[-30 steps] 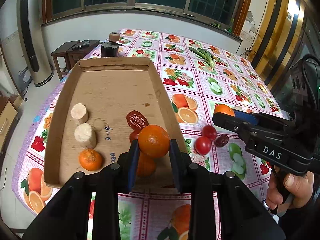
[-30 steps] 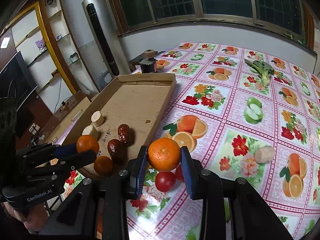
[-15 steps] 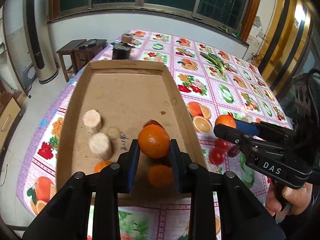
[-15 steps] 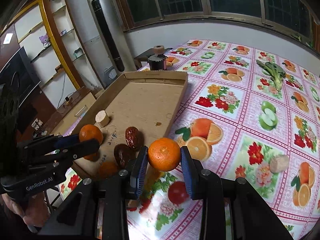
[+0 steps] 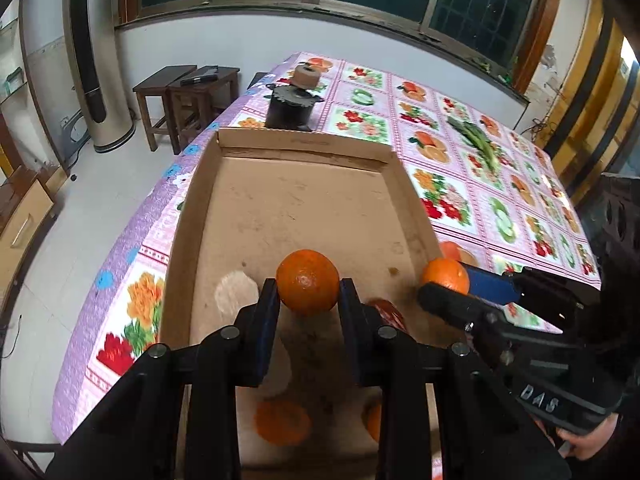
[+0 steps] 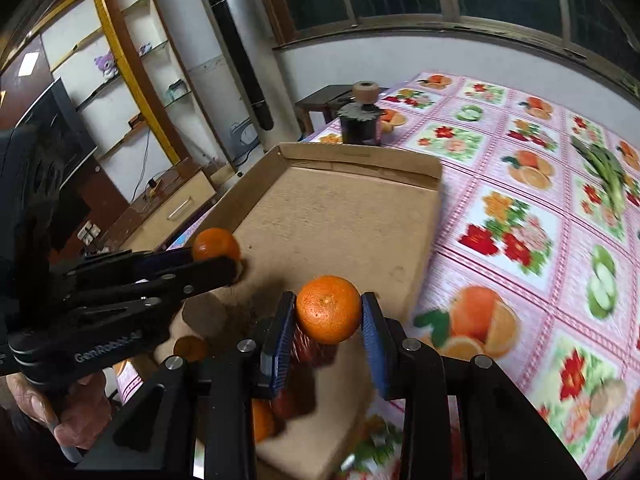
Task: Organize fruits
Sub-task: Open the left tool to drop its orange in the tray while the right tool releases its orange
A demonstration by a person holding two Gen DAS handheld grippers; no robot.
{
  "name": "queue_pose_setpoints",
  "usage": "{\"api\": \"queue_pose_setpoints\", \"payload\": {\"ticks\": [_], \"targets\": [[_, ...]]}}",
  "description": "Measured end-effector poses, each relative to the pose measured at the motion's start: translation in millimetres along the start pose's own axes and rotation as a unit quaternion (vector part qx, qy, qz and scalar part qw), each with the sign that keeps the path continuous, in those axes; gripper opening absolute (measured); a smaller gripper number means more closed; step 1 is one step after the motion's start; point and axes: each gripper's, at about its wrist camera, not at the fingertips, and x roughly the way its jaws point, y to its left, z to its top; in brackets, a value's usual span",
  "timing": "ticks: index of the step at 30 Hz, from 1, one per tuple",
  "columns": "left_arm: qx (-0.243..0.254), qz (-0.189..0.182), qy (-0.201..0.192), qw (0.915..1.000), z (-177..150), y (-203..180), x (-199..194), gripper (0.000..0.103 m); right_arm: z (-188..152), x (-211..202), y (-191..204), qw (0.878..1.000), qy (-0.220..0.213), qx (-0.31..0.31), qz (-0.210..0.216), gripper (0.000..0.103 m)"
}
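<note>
My left gripper [image 5: 307,306] is shut on an orange [image 5: 307,282] and holds it above the near half of the cardboard tray [image 5: 304,208]. My right gripper [image 6: 329,326] is shut on a second orange [image 6: 329,309] above the tray's [image 6: 344,216] near right part. Each gripper shows in the other's view, the right one [image 5: 444,280] and the left one [image 6: 216,250]. Below in the tray lie two more oranges [image 5: 282,422], a dark red date [image 5: 386,312] and a pale root piece [image 5: 236,294].
The tray lies on a table with a floral fruit-print cloth [image 5: 460,184]. A dark pot with a tan roll on top [image 5: 294,104] stands behind the tray. Green vegetables [image 5: 476,142] lie far right. A pale root piece [image 6: 606,394] sits on the cloth. Wooden stools [image 5: 184,96] stand beyond the table.
Both grippers have moved forward over the tray with their oranges. The fruit lying in the tray has slipped beneath and behind the fingers.
</note>
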Motion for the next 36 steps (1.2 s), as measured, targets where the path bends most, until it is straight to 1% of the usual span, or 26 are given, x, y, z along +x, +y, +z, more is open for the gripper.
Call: {"api": "queue_pose_setpoints", "payload": {"ticks": [7, 10, 16, 22, 25, 27, 28, 30, 32, 33, 36], "targets": [[-0.012, 0.011, 0.032, 0.9994, 7.9, 8.6, 26.4, 0.027, 13.6, 38.6, 1.0, 0.999, 0.029, -0.014, -0.004, 0.033], [-0.008, 0.020, 0.032, 0.9993, 8.0, 8.8, 28.5, 0.027, 15.0, 48.0, 0.5, 0.999, 0.036, -0.015, -0.005, 0.033], [0.000, 0.024, 0.032, 0.9992, 11.9, 8.3, 32.1, 0.027, 13.9, 61.2, -3.9, 0.998, 0.056, -0.016, -0.006, 0.034], [0.015, 0.032, 0.035, 0.9987, 16.9, 2.8, 41.2, 0.028, 12.5, 63.0, -1.2, 0.998, 0.057, -0.026, -0.008, 0.037], [0.031, 0.040, 0.042, 0.9979, 18.7, -2.2, 47.4, 0.028, 12.2, 62.9, -1.2, 0.998, 0.057, -0.028, -0.007, 0.038], [0.037, 0.036, 0.049, 0.9975, 18.7, -3.9, 49.8, 0.029, 11.5, 61.7, -1.2, 0.998, 0.057, -0.028, -0.006, 0.040], [0.043, 0.038, 0.052, 0.9970, 18.6, -5.0, 50.6, 0.030, 11.0, 60.9, -1.3, 0.998, 0.056, -0.028, -0.005, 0.043], [0.047, 0.040, 0.056, 0.9965, 19.0, -7.2, 51.0, 0.039, 10.0, 59.4, -1.0, 0.998, 0.055, -0.028, -0.005, 0.045], [0.044, 0.045, 0.059, 0.9962, 18.8, -6.5, 51.9, 0.057, 8.7, 57.4, -1.1, 0.998, 0.055, -0.028, -0.005, 0.045], [0.040, 0.045, 0.060, 0.9964, 18.6, -5.5, 52.1, 0.058, 7.8, 56.1, -0.8, 0.998, 0.055, -0.028, -0.005, 0.046], [0.032, 0.045, 0.061, 0.9966, 17.7, -3.0, 51.1, 0.058, 4.3, 49.0, -0.4, 0.998, 0.053, -0.027, -0.004, 0.046]]}}
